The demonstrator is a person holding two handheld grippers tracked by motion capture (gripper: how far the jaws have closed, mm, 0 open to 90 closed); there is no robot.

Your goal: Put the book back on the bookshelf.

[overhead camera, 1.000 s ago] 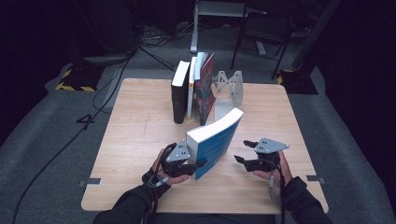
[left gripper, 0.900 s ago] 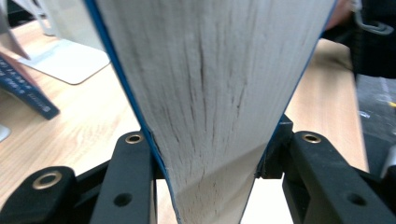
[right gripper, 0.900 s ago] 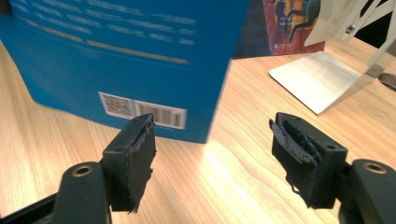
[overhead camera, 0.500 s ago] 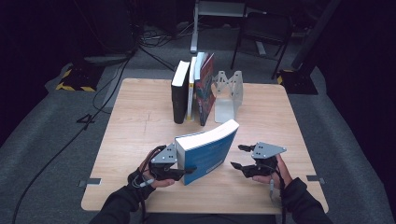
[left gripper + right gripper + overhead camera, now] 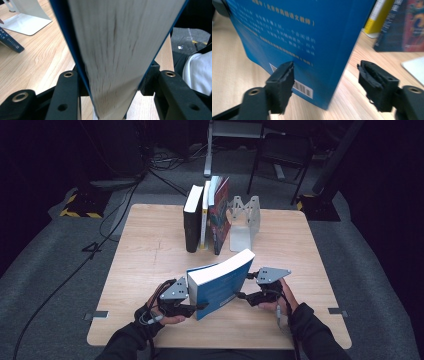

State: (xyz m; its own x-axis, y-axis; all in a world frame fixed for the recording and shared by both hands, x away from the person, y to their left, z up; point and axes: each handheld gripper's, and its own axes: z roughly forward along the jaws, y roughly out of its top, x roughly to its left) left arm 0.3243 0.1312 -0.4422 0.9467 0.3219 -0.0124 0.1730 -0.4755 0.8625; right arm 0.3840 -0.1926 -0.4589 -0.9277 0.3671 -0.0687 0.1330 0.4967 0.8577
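So the blue book [image 5: 220, 282] has been tipped lower than it was a second ago and brought nearer the front edge of the worktop [image 5: 150, 250], well apart from the row of standing books [image 5: 206, 215] and the white bookend [image 5: 244, 222] at the back. It's clamped across its thickness by the left gripper [image 5: 192, 306], page edges squeezed between the jaws in the left gripper view. The right gripper [image 5: 243, 296] is held with jaws apart, lined up at the spine corner near the barcode but not closed on anything yet. Looks like a handover or two-gripper regrip is being set up, probably before the book gets shelved with the others. The worktop is pale wood, otherwise bare; around it, grey carpet, cables and a dark room are seen.
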